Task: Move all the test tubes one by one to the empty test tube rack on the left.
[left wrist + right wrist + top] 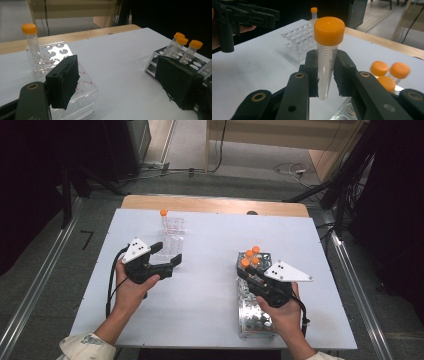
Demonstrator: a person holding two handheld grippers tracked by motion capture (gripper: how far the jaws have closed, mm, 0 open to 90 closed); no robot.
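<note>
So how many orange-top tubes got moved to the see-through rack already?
One tube already stands in the clear rack. The right gripper is clamped on a second tube, clear of its rack. Three capped tubes wait in the metal rack. The left gripper is open by the clear rack.

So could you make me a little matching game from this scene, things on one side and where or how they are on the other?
Things:
1. tube with the orange cap
2. clear rack
3. metal rack
4. left gripper

States:
a. jaws open, nothing between them
b. on the table's right side, holding three capped tubes
c. clamped upright between the right gripper jaws
d. on the table's left side, one tube at its far corner

Pairs: 1-c, 2-d, 3-b, 4-a
</note>
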